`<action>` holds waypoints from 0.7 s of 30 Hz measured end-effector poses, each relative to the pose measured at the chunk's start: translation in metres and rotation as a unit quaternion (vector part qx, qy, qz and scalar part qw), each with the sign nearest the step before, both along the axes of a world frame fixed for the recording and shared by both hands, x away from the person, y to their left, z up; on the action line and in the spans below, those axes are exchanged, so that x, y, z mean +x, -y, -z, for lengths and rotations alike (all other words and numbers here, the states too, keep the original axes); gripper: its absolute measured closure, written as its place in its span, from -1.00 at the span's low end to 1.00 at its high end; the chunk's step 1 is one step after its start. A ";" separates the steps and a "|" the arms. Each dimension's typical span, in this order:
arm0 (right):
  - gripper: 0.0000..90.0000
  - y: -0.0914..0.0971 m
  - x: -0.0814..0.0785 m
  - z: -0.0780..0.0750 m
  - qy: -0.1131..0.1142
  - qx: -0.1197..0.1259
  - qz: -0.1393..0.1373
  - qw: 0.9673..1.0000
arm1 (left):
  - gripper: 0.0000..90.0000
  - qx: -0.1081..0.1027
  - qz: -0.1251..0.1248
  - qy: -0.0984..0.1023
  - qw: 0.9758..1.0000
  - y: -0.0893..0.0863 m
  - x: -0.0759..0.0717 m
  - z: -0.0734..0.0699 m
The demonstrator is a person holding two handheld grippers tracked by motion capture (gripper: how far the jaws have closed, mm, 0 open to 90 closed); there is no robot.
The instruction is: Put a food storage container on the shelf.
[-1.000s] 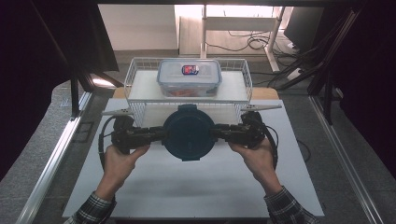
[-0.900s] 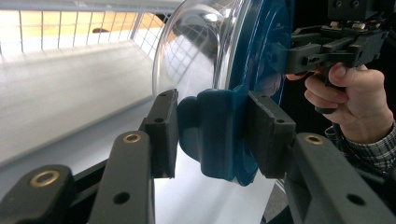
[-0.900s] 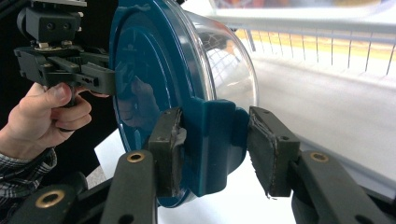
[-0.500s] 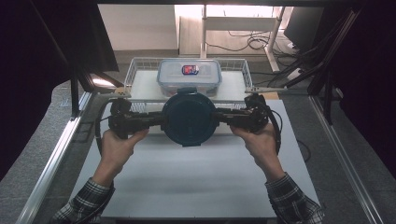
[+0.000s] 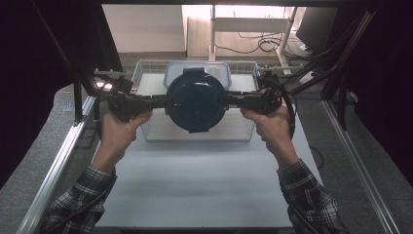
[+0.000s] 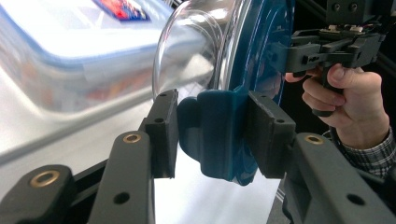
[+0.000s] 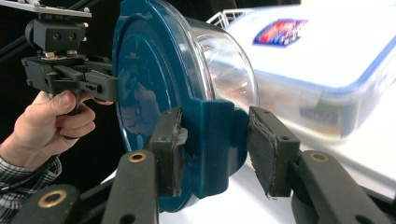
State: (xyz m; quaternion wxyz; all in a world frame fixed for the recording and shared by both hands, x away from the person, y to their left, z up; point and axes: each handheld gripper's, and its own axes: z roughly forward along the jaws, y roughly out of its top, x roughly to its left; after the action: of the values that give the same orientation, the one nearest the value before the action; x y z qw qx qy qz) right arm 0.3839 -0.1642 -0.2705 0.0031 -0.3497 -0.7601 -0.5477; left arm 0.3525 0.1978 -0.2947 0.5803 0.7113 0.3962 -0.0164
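A round glass container (image 5: 196, 100) with a dark blue lid hangs in the air between my two grippers, lid facing up toward the high view. My left gripper (image 5: 168, 101) is shut on the lid's blue side latch (image 6: 215, 133), and its pads (image 6: 163, 130) press the latch from both sides. On the opposite side, my right gripper (image 5: 228, 100) is shut on the other latch (image 7: 212, 144). The glass bowl (image 7: 229, 70) shows behind the lid. The container hovers over a wire basket (image 5: 146, 127) and hides most of the rectangular box inside it.
A clear rectangular box (image 7: 327, 60) with a blue-rimmed lid and a red-and-blue label lies in the basket. A white mat (image 5: 195, 185) covers the table in front. Metal frame rails (image 5: 58, 161) run along both sides, and cables (image 5: 263, 46) lie beyond the basket.
Both hands have lifted the round container and carried it away from the person, from over the mat to over the basket, where it now covers the rectangular box.
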 end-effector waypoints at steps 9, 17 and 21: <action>0.25 -0.005 0.023 -0.027 0.005 0.012 0.003 1.000 | 0.27 0.000 0.000 0.003 1.000 -0.005 0.025 -0.029; 0.25 -0.008 0.042 -0.042 0.005 0.016 0.011 1.000 | 0.27 -0.004 0.000 0.002 1.000 -0.009 0.047 -0.045; 0.25 -0.008 0.055 -0.047 0.001 0.024 0.019 1.000 | 0.27 -0.002 0.001 -0.004 1.000 -0.008 0.065 -0.054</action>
State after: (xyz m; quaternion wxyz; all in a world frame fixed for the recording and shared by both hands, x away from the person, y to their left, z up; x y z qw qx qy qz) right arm 0.4392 -0.1567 -0.2236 0.0008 -0.3634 -0.7399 -0.5661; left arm 0.4178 0.2063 -0.2407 0.5805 0.7102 0.3977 -0.0207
